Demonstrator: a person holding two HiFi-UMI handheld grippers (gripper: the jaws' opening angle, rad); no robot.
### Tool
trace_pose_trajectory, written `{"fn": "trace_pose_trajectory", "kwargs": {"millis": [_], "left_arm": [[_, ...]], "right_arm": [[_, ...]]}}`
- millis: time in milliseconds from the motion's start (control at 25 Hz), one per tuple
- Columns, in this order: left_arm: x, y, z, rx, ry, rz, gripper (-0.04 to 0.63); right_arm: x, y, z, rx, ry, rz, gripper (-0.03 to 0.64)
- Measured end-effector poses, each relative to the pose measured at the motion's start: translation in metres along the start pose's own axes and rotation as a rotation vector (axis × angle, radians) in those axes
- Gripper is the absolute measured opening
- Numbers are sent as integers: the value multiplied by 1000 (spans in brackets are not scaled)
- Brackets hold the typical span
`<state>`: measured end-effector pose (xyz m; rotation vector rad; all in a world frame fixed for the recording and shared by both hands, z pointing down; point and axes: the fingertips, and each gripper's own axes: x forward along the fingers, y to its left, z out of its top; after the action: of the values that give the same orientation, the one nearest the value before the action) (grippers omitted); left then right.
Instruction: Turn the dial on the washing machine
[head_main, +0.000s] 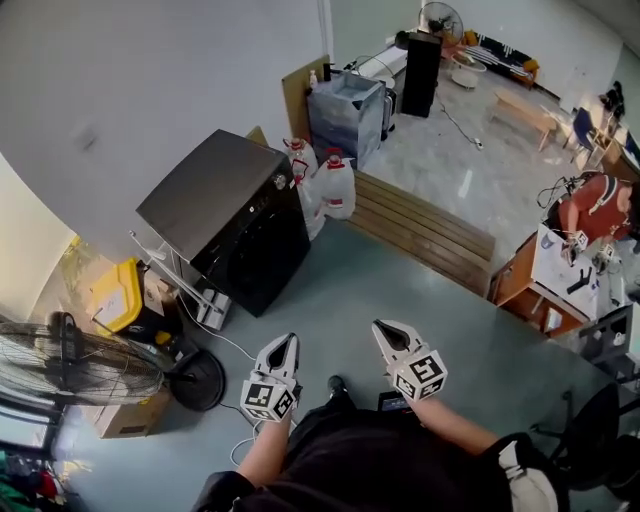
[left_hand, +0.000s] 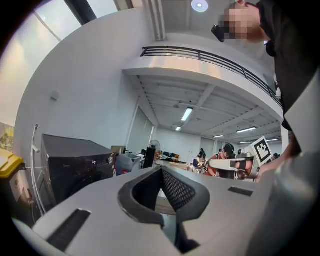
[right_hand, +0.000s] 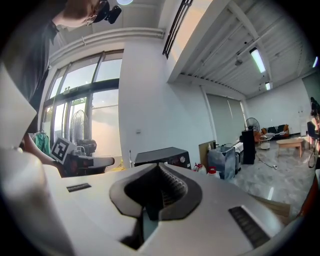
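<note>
The black washing machine (head_main: 226, 214) stands against the white wall, its small silver dial (head_main: 279, 181) at the right end of the control strip. Both grippers are held low in front of the person, well short of the machine. The left gripper (head_main: 288, 341) and the right gripper (head_main: 384, 327) are shut with nothing between their jaws. In the left gripper view the left gripper (left_hand: 161, 170) points toward the machine (left_hand: 75, 167), and the dial (left_hand: 111, 160) is far off. Beyond the right gripper (right_hand: 159, 167) in the right gripper view are the machine (right_hand: 161, 156) and the dial (right_hand: 182, 160).
A floor fan (head_main: 70, 365) and a yellow-lidded bin (head_main: 115, 295) stand left of the machine, with a cable on the floor. Water jugs (head_main: 335, 186), a grey crate (head_main: 345, 112) and a slatted wooden bench (head_main: 420, 232) lie beyond. A person works at a desk (head_main: 560, 265) on the right.
</note>
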<state>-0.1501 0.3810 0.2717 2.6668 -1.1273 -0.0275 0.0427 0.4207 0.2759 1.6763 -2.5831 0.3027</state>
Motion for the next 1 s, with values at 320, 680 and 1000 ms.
{"fn": "trace_pose_trajectory", "kwargs": {"millis": [320,680,1000], "left_arm": [[73,67,29,-10,-35,-1,15],[158,113,19,7,-41,-8,15],[232,167,26,14,-22,126,15]], "right_arm": [[86,-41,29,-26,-9,-4,23],[152,-93,8,11,1,3,23],[248,-159,13,43,21,121,23]]}}
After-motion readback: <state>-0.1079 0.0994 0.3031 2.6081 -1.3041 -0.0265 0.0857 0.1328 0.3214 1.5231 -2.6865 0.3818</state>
